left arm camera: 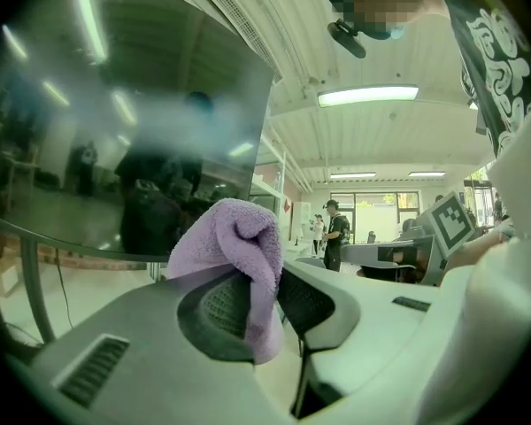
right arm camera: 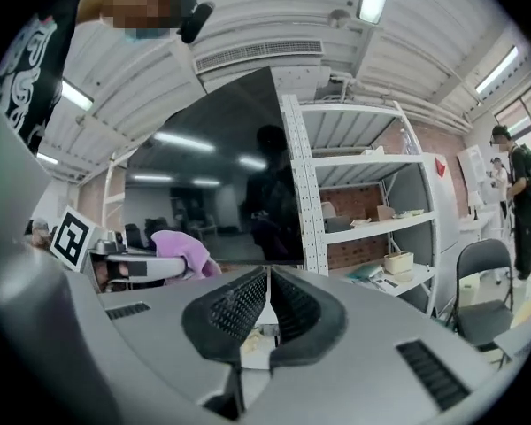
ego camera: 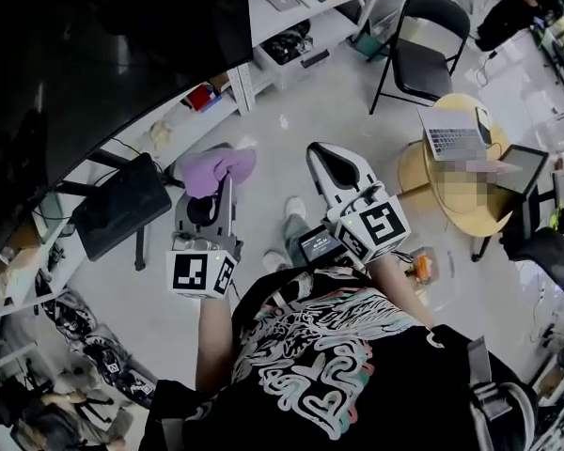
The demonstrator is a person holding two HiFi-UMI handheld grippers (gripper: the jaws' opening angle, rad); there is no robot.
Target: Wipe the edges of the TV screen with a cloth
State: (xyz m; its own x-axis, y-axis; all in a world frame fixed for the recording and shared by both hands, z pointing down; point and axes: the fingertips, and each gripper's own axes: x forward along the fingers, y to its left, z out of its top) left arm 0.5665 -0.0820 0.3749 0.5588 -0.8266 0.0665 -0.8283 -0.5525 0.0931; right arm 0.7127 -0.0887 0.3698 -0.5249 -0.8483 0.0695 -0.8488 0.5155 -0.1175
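Head view shows us the left hand-held gripper (ego camera: pixel 218 188) clamped on a crumpled lilac terry cloth (ego camera: pixel 216 167) near the large dark flat TV screen (ego camera: pixel 103 54) but apparently not touching it, so we judge the edges unwiped, while the right hand-held gripper (ego camera: pixel 334 163) is closed and empty, and the dark shelf bin (ego camera: pixel 287 45) holds things we cannot identify.

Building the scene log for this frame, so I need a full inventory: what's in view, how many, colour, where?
TV screen: one, black, upper left of the head view.
cloth: one, purple, bunched in the left gripper's jaws, below the screen.
shelving rack: one, white, right of the TV.
folding chair: one, black, past the rack.
round table: one, light wood, far right.
laptop: one, silver, on the table.
left gripper: one, grey, jaws shut on the cloth.
right gripper: one, grey, jaws together, nothing between them.
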